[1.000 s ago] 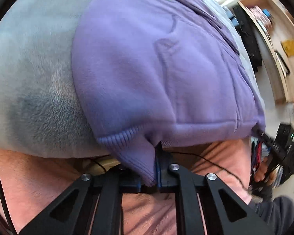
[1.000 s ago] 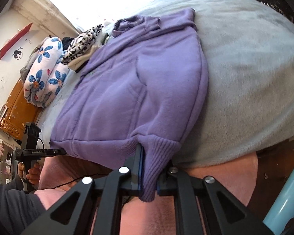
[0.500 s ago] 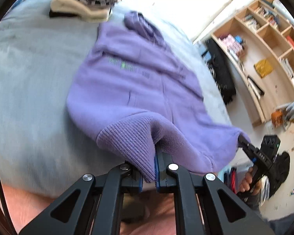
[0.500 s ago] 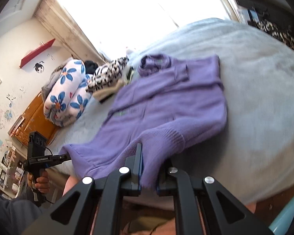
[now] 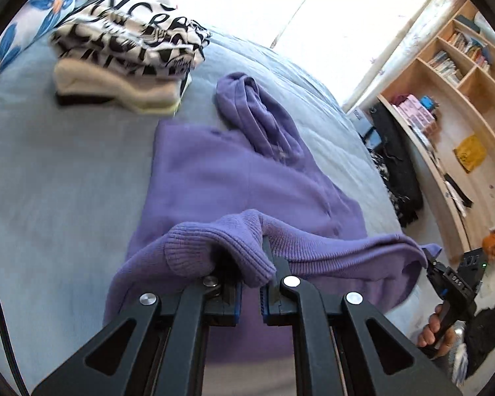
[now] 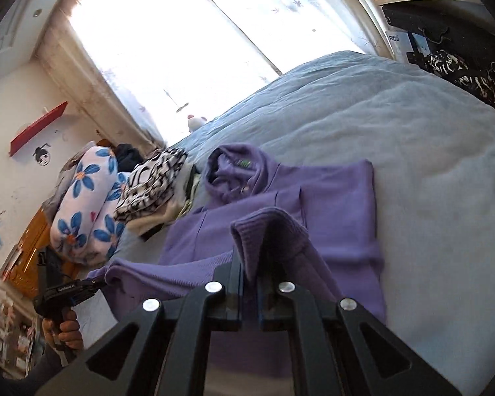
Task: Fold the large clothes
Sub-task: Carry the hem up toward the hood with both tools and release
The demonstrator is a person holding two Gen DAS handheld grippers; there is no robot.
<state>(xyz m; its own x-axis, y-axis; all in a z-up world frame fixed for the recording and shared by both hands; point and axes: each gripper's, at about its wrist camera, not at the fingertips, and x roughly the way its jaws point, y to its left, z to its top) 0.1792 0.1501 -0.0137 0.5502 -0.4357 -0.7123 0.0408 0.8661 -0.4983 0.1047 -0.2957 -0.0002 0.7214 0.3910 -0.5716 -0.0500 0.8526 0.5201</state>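
Left wrist view: the left gripper (image 5: 251, 292) is clamped on the ribbed hem of the purple fleece hoodie (image 5: 234, 178), which a second ago hung over the edge of the pale blue fleece bedspread (image 5: 49, 198) and is now lifted above it; the hem has risen over the body, so the bottom-to-top fold looks under way; the right gripper (image 5: 427, 260) pinches the far hem corner; the fabric hides the left fingertips.

Right wrist view: the right gripper (image 6: 250, 292) grips the other ribbed corner, its fingers narrow on cloth; the hoodie (image 6: 340, 211) lies flat, hood toward the folded black-and-white patterned garment (image 6: 151, 181); the left gripper (image 6: 97, 283) holds the opposite corner; the hoodie's underside is hidden.
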